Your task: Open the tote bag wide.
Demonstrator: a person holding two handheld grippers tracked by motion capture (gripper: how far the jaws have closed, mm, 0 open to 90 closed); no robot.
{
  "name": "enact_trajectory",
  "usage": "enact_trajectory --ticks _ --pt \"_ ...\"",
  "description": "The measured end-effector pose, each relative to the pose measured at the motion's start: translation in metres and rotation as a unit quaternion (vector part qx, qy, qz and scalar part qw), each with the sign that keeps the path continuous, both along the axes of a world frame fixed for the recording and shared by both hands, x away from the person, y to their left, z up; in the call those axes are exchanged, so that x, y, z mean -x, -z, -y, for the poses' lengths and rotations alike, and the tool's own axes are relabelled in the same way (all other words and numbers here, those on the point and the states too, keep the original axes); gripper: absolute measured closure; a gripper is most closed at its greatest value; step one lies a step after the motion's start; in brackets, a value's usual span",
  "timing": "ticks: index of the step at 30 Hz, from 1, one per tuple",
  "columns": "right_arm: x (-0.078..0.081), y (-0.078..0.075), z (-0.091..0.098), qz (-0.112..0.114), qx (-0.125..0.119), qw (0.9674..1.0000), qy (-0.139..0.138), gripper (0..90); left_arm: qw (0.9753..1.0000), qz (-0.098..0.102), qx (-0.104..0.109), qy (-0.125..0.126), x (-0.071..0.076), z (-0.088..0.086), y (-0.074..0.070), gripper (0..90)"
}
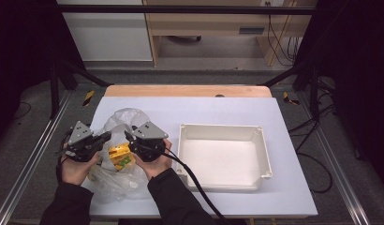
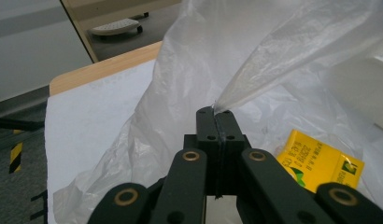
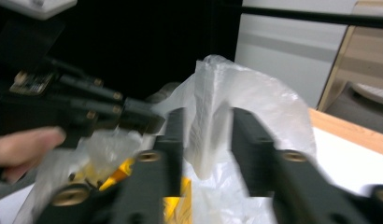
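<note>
A thin clear plastic bag (image 1: 127,116) lies at the left of the white table top, with a yellow packet (image 1: 121,156) inside it. In the left gripper view my left gripper (image 2: 218,114) is shut on a stretched fold of the bag (image 2: 189,84), and the yellow packet (image 2: 320,161) lies beyond at the right. My right gripper (image 3: 208,114) has its jaws apart around an upright fold of the bag (image 3: 255,98), not pressing it. From above, the left gripper (image 1: 107,136) and right gripper (image 1: 128,136) face each other over the bag.
A white rectangular tray (image 1: 223,127) stands right of the bag, with nothing in it. The right gripper's black cable (image 1: 195,180) runs along the tray's near left corner. A wooden strip (image 1: 188,91) edges the table's far side.
</note>
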State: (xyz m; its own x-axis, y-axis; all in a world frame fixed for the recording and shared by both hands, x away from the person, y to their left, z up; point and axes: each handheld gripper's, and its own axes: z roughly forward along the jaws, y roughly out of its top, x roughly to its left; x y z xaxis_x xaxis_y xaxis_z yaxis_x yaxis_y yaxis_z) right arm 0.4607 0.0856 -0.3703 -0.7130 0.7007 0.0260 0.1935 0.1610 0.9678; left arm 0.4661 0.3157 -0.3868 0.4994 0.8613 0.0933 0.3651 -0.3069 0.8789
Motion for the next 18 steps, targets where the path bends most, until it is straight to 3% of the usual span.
enact_trajectory --ticks 2,7,14,18 --pt "0.008 -0.001 0.004 0.008 0.017 0.9998 -0.004 51.1 1.0000 0.003 -0.002 -0.006 -0.003 -0.002 -0.001 90.0" --pt "0.026 0.007 0.008 0.009 0.026 0.9994 -0.019 45.9 0.9999 0.000 -0.005 -0.015 -0.014 -0.005 -0.005 90.0" --pt "0.039 0.060 0.003 -0.069 0.066 0.9939 -0.056 44.8 0.9997 -0.009 -0.011 -0.022 -0.025 -0.005 -0.006 90.0" --pt "0.037 0.084 -0.002 -0.106 0.085 0.9878 -0.075 58.1 0.9994 -0.017 -0.012 -0.026 -0.030 -0.005 -0.004 90.0"
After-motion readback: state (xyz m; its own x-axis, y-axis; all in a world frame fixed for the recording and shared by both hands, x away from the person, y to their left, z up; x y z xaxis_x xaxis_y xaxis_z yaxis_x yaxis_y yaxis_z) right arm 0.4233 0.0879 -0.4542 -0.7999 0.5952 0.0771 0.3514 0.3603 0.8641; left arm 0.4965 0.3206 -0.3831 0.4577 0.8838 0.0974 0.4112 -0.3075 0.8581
